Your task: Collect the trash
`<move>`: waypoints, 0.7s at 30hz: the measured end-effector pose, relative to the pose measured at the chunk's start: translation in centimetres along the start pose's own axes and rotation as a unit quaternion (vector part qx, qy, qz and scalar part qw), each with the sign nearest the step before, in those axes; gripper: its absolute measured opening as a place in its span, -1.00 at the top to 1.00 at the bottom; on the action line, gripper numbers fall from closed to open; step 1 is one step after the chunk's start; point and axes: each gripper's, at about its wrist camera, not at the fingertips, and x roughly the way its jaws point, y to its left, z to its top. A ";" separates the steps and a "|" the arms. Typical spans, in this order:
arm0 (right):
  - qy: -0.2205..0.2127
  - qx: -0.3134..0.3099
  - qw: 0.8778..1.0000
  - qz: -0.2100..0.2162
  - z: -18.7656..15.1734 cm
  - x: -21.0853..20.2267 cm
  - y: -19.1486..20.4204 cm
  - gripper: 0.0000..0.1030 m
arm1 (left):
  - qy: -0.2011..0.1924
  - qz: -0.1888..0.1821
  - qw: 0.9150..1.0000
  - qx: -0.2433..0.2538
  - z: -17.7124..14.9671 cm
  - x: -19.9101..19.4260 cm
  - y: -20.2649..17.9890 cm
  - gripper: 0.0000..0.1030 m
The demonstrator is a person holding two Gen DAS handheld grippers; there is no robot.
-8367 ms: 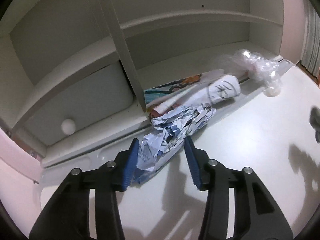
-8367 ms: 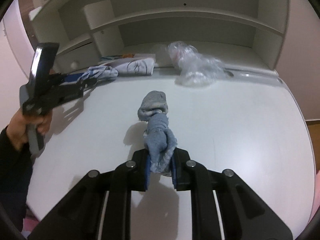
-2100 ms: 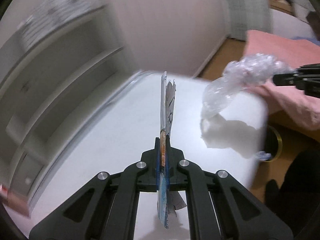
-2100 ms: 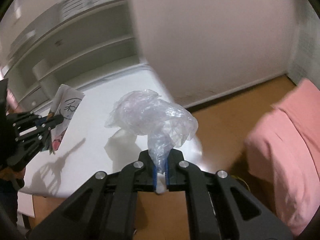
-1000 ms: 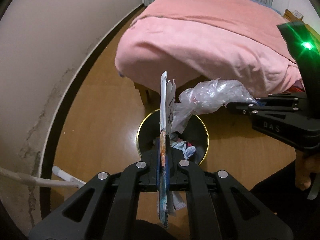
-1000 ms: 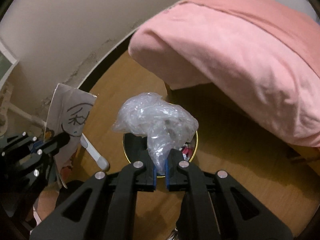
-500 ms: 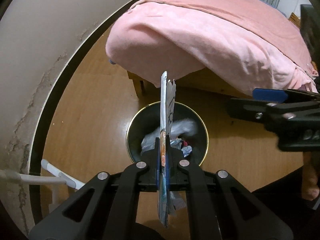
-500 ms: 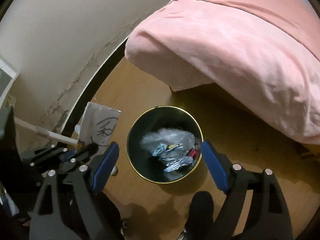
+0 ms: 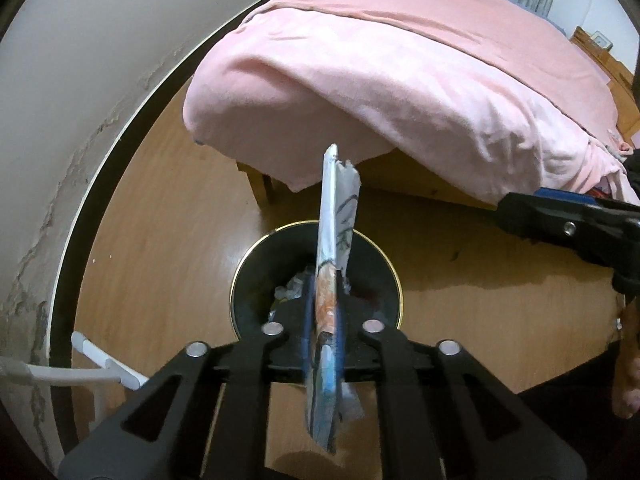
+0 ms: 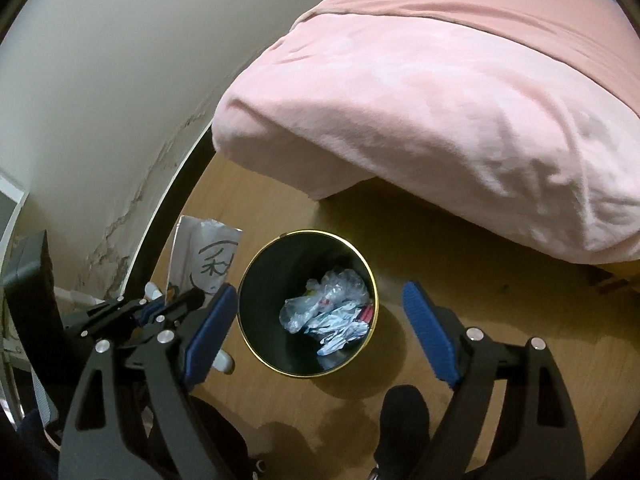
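Over a bedroom floor, the left gripper (image 9: 322, 312) has just begun to part its blue jaws around a folded sheaf of paper (image 9: 334, 240), which stands on edge between them, tilted slightly right, directly above the waste bin (image 10: 256, 344). Whether the pads still bear on the sheet cannot be told; the gap looks barely wider than the paper. Thin, light and limp at its torn top corner, the paper seems stiffened only by its fold; it should drop at the least slackening, and is best pinched low across the coloured printed end, as here, since a hold near the ragged white tip would likely bend or tear it. An ink scrawl marks its white face in the right-hand camera's view. The right gripper (image 10: 316, 336) stands wide apart with nothing between its ribbed blue pads, framing the bin below. The bin is a round black can with a thin brass-coloured rim, holding crumpled clear plastic (image 10: 326, 298) and scraps of printed wrapper, all featherweight and springy. Around it lies glossy wooden floor (image 10: 520, 280). Farther off, a soft pink blanket (image 10: 440, 92) drapes a bed, and at left a cracked cream wall (image 10: 100, 80) meets a dark skirting.
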 end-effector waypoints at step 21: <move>-0.085 -0.077 0.993 0.024 1.0 -10.7 6.8 -0.72 | -0.116 0.086 0.989 -0.021 -3.7 -18.9 0.9 -0.76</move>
